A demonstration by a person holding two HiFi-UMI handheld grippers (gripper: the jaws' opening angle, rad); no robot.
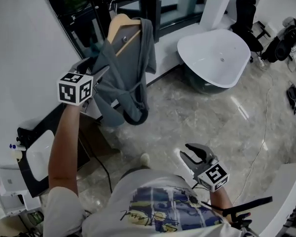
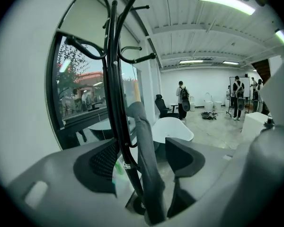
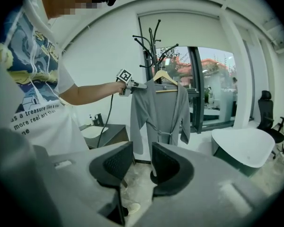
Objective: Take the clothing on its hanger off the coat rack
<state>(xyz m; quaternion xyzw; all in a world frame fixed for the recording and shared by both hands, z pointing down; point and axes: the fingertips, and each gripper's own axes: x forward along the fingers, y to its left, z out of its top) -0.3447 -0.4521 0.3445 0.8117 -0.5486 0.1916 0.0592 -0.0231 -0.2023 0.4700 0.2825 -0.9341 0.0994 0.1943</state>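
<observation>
The left gripper is hovering released at the left shoulder of the hanging robe. The right gripper — empty, agape — is idling well apart.

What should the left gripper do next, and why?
The left gripper is open, with the robe between its jaws but ungripped, on its hanger on the rack. I'd guess it should close on the robe.
</observation>
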